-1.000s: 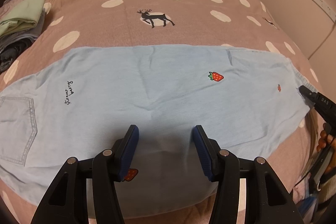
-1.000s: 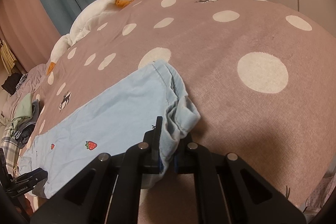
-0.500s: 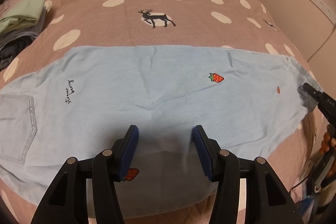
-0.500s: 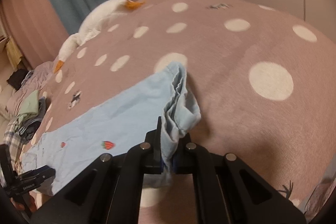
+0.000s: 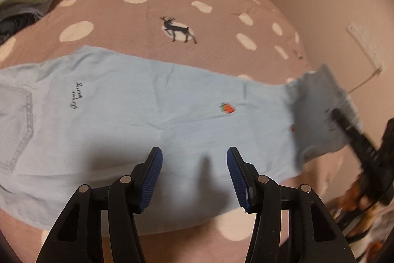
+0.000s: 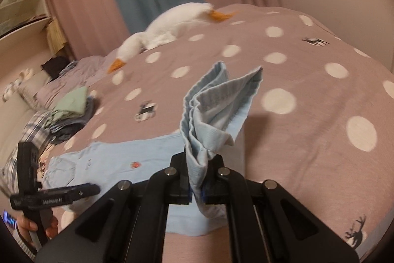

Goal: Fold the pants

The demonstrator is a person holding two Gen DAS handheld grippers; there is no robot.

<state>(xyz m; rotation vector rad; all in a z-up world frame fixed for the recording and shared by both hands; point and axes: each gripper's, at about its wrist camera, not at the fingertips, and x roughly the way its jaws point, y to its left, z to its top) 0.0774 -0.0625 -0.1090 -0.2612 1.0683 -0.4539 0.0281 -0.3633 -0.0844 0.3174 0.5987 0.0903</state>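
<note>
1. The bedspread, dotted and printed with deer, is serving as the flat folding surface; a stack of folded clothes and a plush goose are sitting well apart from the work.
2. The pants, pale blue with strawberries, are lying lengthwise across it, legs together, so one fold can likely bring cuffs toward the waist.
3. The right gripper is clamping the bunched cuff end and lifting it clear of the bed, probably to carry it over.
4. The left gripper is hovering over the mid-leg, jaws apart and holding nothing, possibly ready to pin the fold line.
</note>
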